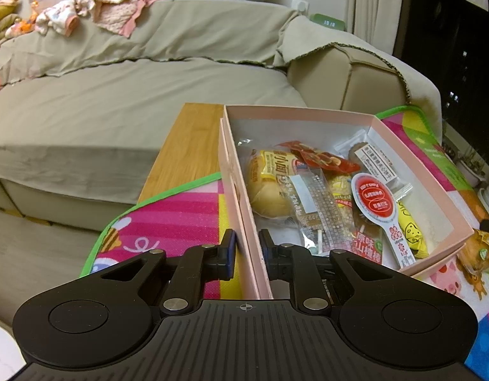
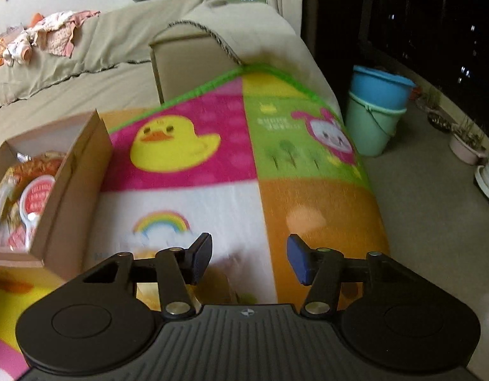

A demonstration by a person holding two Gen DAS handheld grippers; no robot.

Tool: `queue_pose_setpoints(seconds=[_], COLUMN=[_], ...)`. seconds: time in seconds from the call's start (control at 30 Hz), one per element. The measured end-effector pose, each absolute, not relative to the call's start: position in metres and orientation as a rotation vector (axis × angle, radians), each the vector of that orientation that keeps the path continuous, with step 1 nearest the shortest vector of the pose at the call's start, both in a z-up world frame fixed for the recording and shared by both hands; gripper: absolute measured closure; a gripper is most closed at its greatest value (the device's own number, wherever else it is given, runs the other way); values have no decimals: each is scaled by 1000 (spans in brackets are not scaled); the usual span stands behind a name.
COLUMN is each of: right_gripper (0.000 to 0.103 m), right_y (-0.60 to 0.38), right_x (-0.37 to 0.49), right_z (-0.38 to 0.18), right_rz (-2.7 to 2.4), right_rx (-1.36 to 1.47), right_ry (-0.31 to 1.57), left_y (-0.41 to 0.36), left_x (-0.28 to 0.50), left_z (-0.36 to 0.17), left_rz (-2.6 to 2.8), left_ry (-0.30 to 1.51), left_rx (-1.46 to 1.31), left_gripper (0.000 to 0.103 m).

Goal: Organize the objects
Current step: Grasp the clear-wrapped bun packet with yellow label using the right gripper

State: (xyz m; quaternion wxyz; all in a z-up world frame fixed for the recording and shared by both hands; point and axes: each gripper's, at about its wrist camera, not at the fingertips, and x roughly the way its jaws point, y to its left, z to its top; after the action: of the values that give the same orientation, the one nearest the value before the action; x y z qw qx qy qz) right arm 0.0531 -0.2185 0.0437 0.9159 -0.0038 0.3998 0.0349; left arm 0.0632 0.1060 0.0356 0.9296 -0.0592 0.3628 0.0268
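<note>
1. The left gripper [image 1: 247,247] straddles the near left wall of the shallow pink cardboard box [image 1: 244,209], one finger outside and one inside. The jaws stand narrowly apart around that wall; whether the pads actually press on it I cannot tell.
2. The box is full of wrapped snacks: a round yellow bun in a clear wrapper [image 1: 266,187] at about 11 o'clock from the gripper, a red spoon-shaped card label [image 1: 374,200] at 1 o'clock, and a yellow cheese-print packet [image 1: 411,231] at 2 o'clock.
3. The right gripper [image 2: 249,262] hangs wide open over the mat, holding nothing. The box [image 2: 70,187] lies at its 10 o'clock, well apart.
4. Risks, as I judge them: a thin card wall held at a single point may buckle or tear if the box is lifted or dragged. A one-sided pull could tilt the box and slide the loose packets into a corner or over the rim.
5. A brown wrapped item [image 1: 479,247] lies just beside the box's right corner and could be knocked if the box swings.
6. The surface is a bright cartoon-print play mat with a green border [image 2: 212,171], laid over a wooden tabletop [image 1: 187,146] that shows at 11 o'clock.
7. Beyond are a beige covered sofa [image 1: 117,95] strewn with baby clothes [image 1: 95,9], stacked blue and green plastic buckets [image 2: 376,111] on the floor, and a dark window.
</note>
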Motion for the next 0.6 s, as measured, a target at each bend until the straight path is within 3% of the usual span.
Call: queue_pose_setpoints(seconds=[0.33, 0.6], right_gripper=[47, 19], right_y=[-222, -197], right_x=[5, -12], right_z=[44, 57], right_rz=[158, 257], right_rx=[-3, -16], right_ry=[852, 786], left_y=[106, 107], left_x=[63, 62], left_z=[36, 34], left_rz=[55, 49], left_ry=[743, 728], left_rx=[-122, -116], left_gripper=[85, 85])
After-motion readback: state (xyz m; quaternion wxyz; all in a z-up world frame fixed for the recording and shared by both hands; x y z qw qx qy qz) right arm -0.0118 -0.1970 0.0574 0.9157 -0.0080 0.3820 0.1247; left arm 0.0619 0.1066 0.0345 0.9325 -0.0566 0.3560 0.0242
